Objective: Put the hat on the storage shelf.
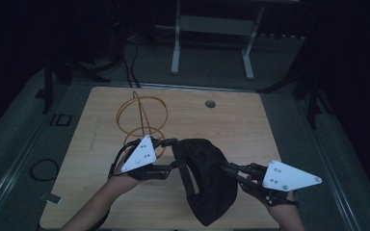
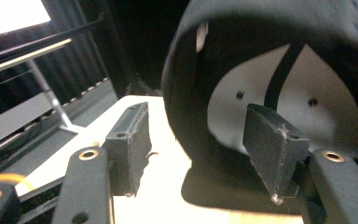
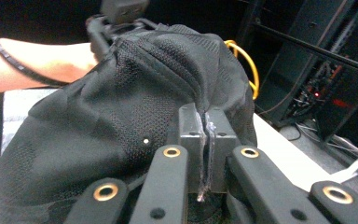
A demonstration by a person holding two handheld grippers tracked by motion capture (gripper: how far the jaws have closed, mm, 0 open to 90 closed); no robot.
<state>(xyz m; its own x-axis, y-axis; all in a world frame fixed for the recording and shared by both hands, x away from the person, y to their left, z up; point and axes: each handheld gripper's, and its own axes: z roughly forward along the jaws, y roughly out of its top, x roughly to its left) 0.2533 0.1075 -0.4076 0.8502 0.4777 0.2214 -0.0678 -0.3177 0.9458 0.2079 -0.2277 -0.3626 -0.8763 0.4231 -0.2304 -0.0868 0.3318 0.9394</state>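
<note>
The pale wooden bench (image 1: 250, 125) takes up most of the room's lit patch, its far half bare but for a small round hole and a thin orange wire stand of looped rings (image 1: 142, 118) standing toward the far left. Nearer the person, a black fabric baseball cap (image 1: 207, 178) is held up just over the front edge of the bench, crown sagging, brim end hanging toward the bottom.

The right gripper (image 3: 205, 140) is clenched on a pinch of the cap's mesh crown; in the right gripper view the two pads meet with a thin fold of cloth drawn between them, and that hold seems to carry the cap's weight. In the high view it comes in from the right, level, under its grey three-cornered plate.

The left gripper (image 2: 200, 144) stands released. Its jaws are apart at the cap's left side, and in the left gripper view one pad sits just inside the cap's open underside, against the pale lining, while the other is outside over the bench. Neither pad presses on the fabric, as far as I can tell.

To my eye the job is about midway: the cap is lifted and steadied, but it is not yet on the wire stand, which stands just behind it. The left gripper would need to take a fresh hold on the rim before the cap can be spread and carried over.
</note>
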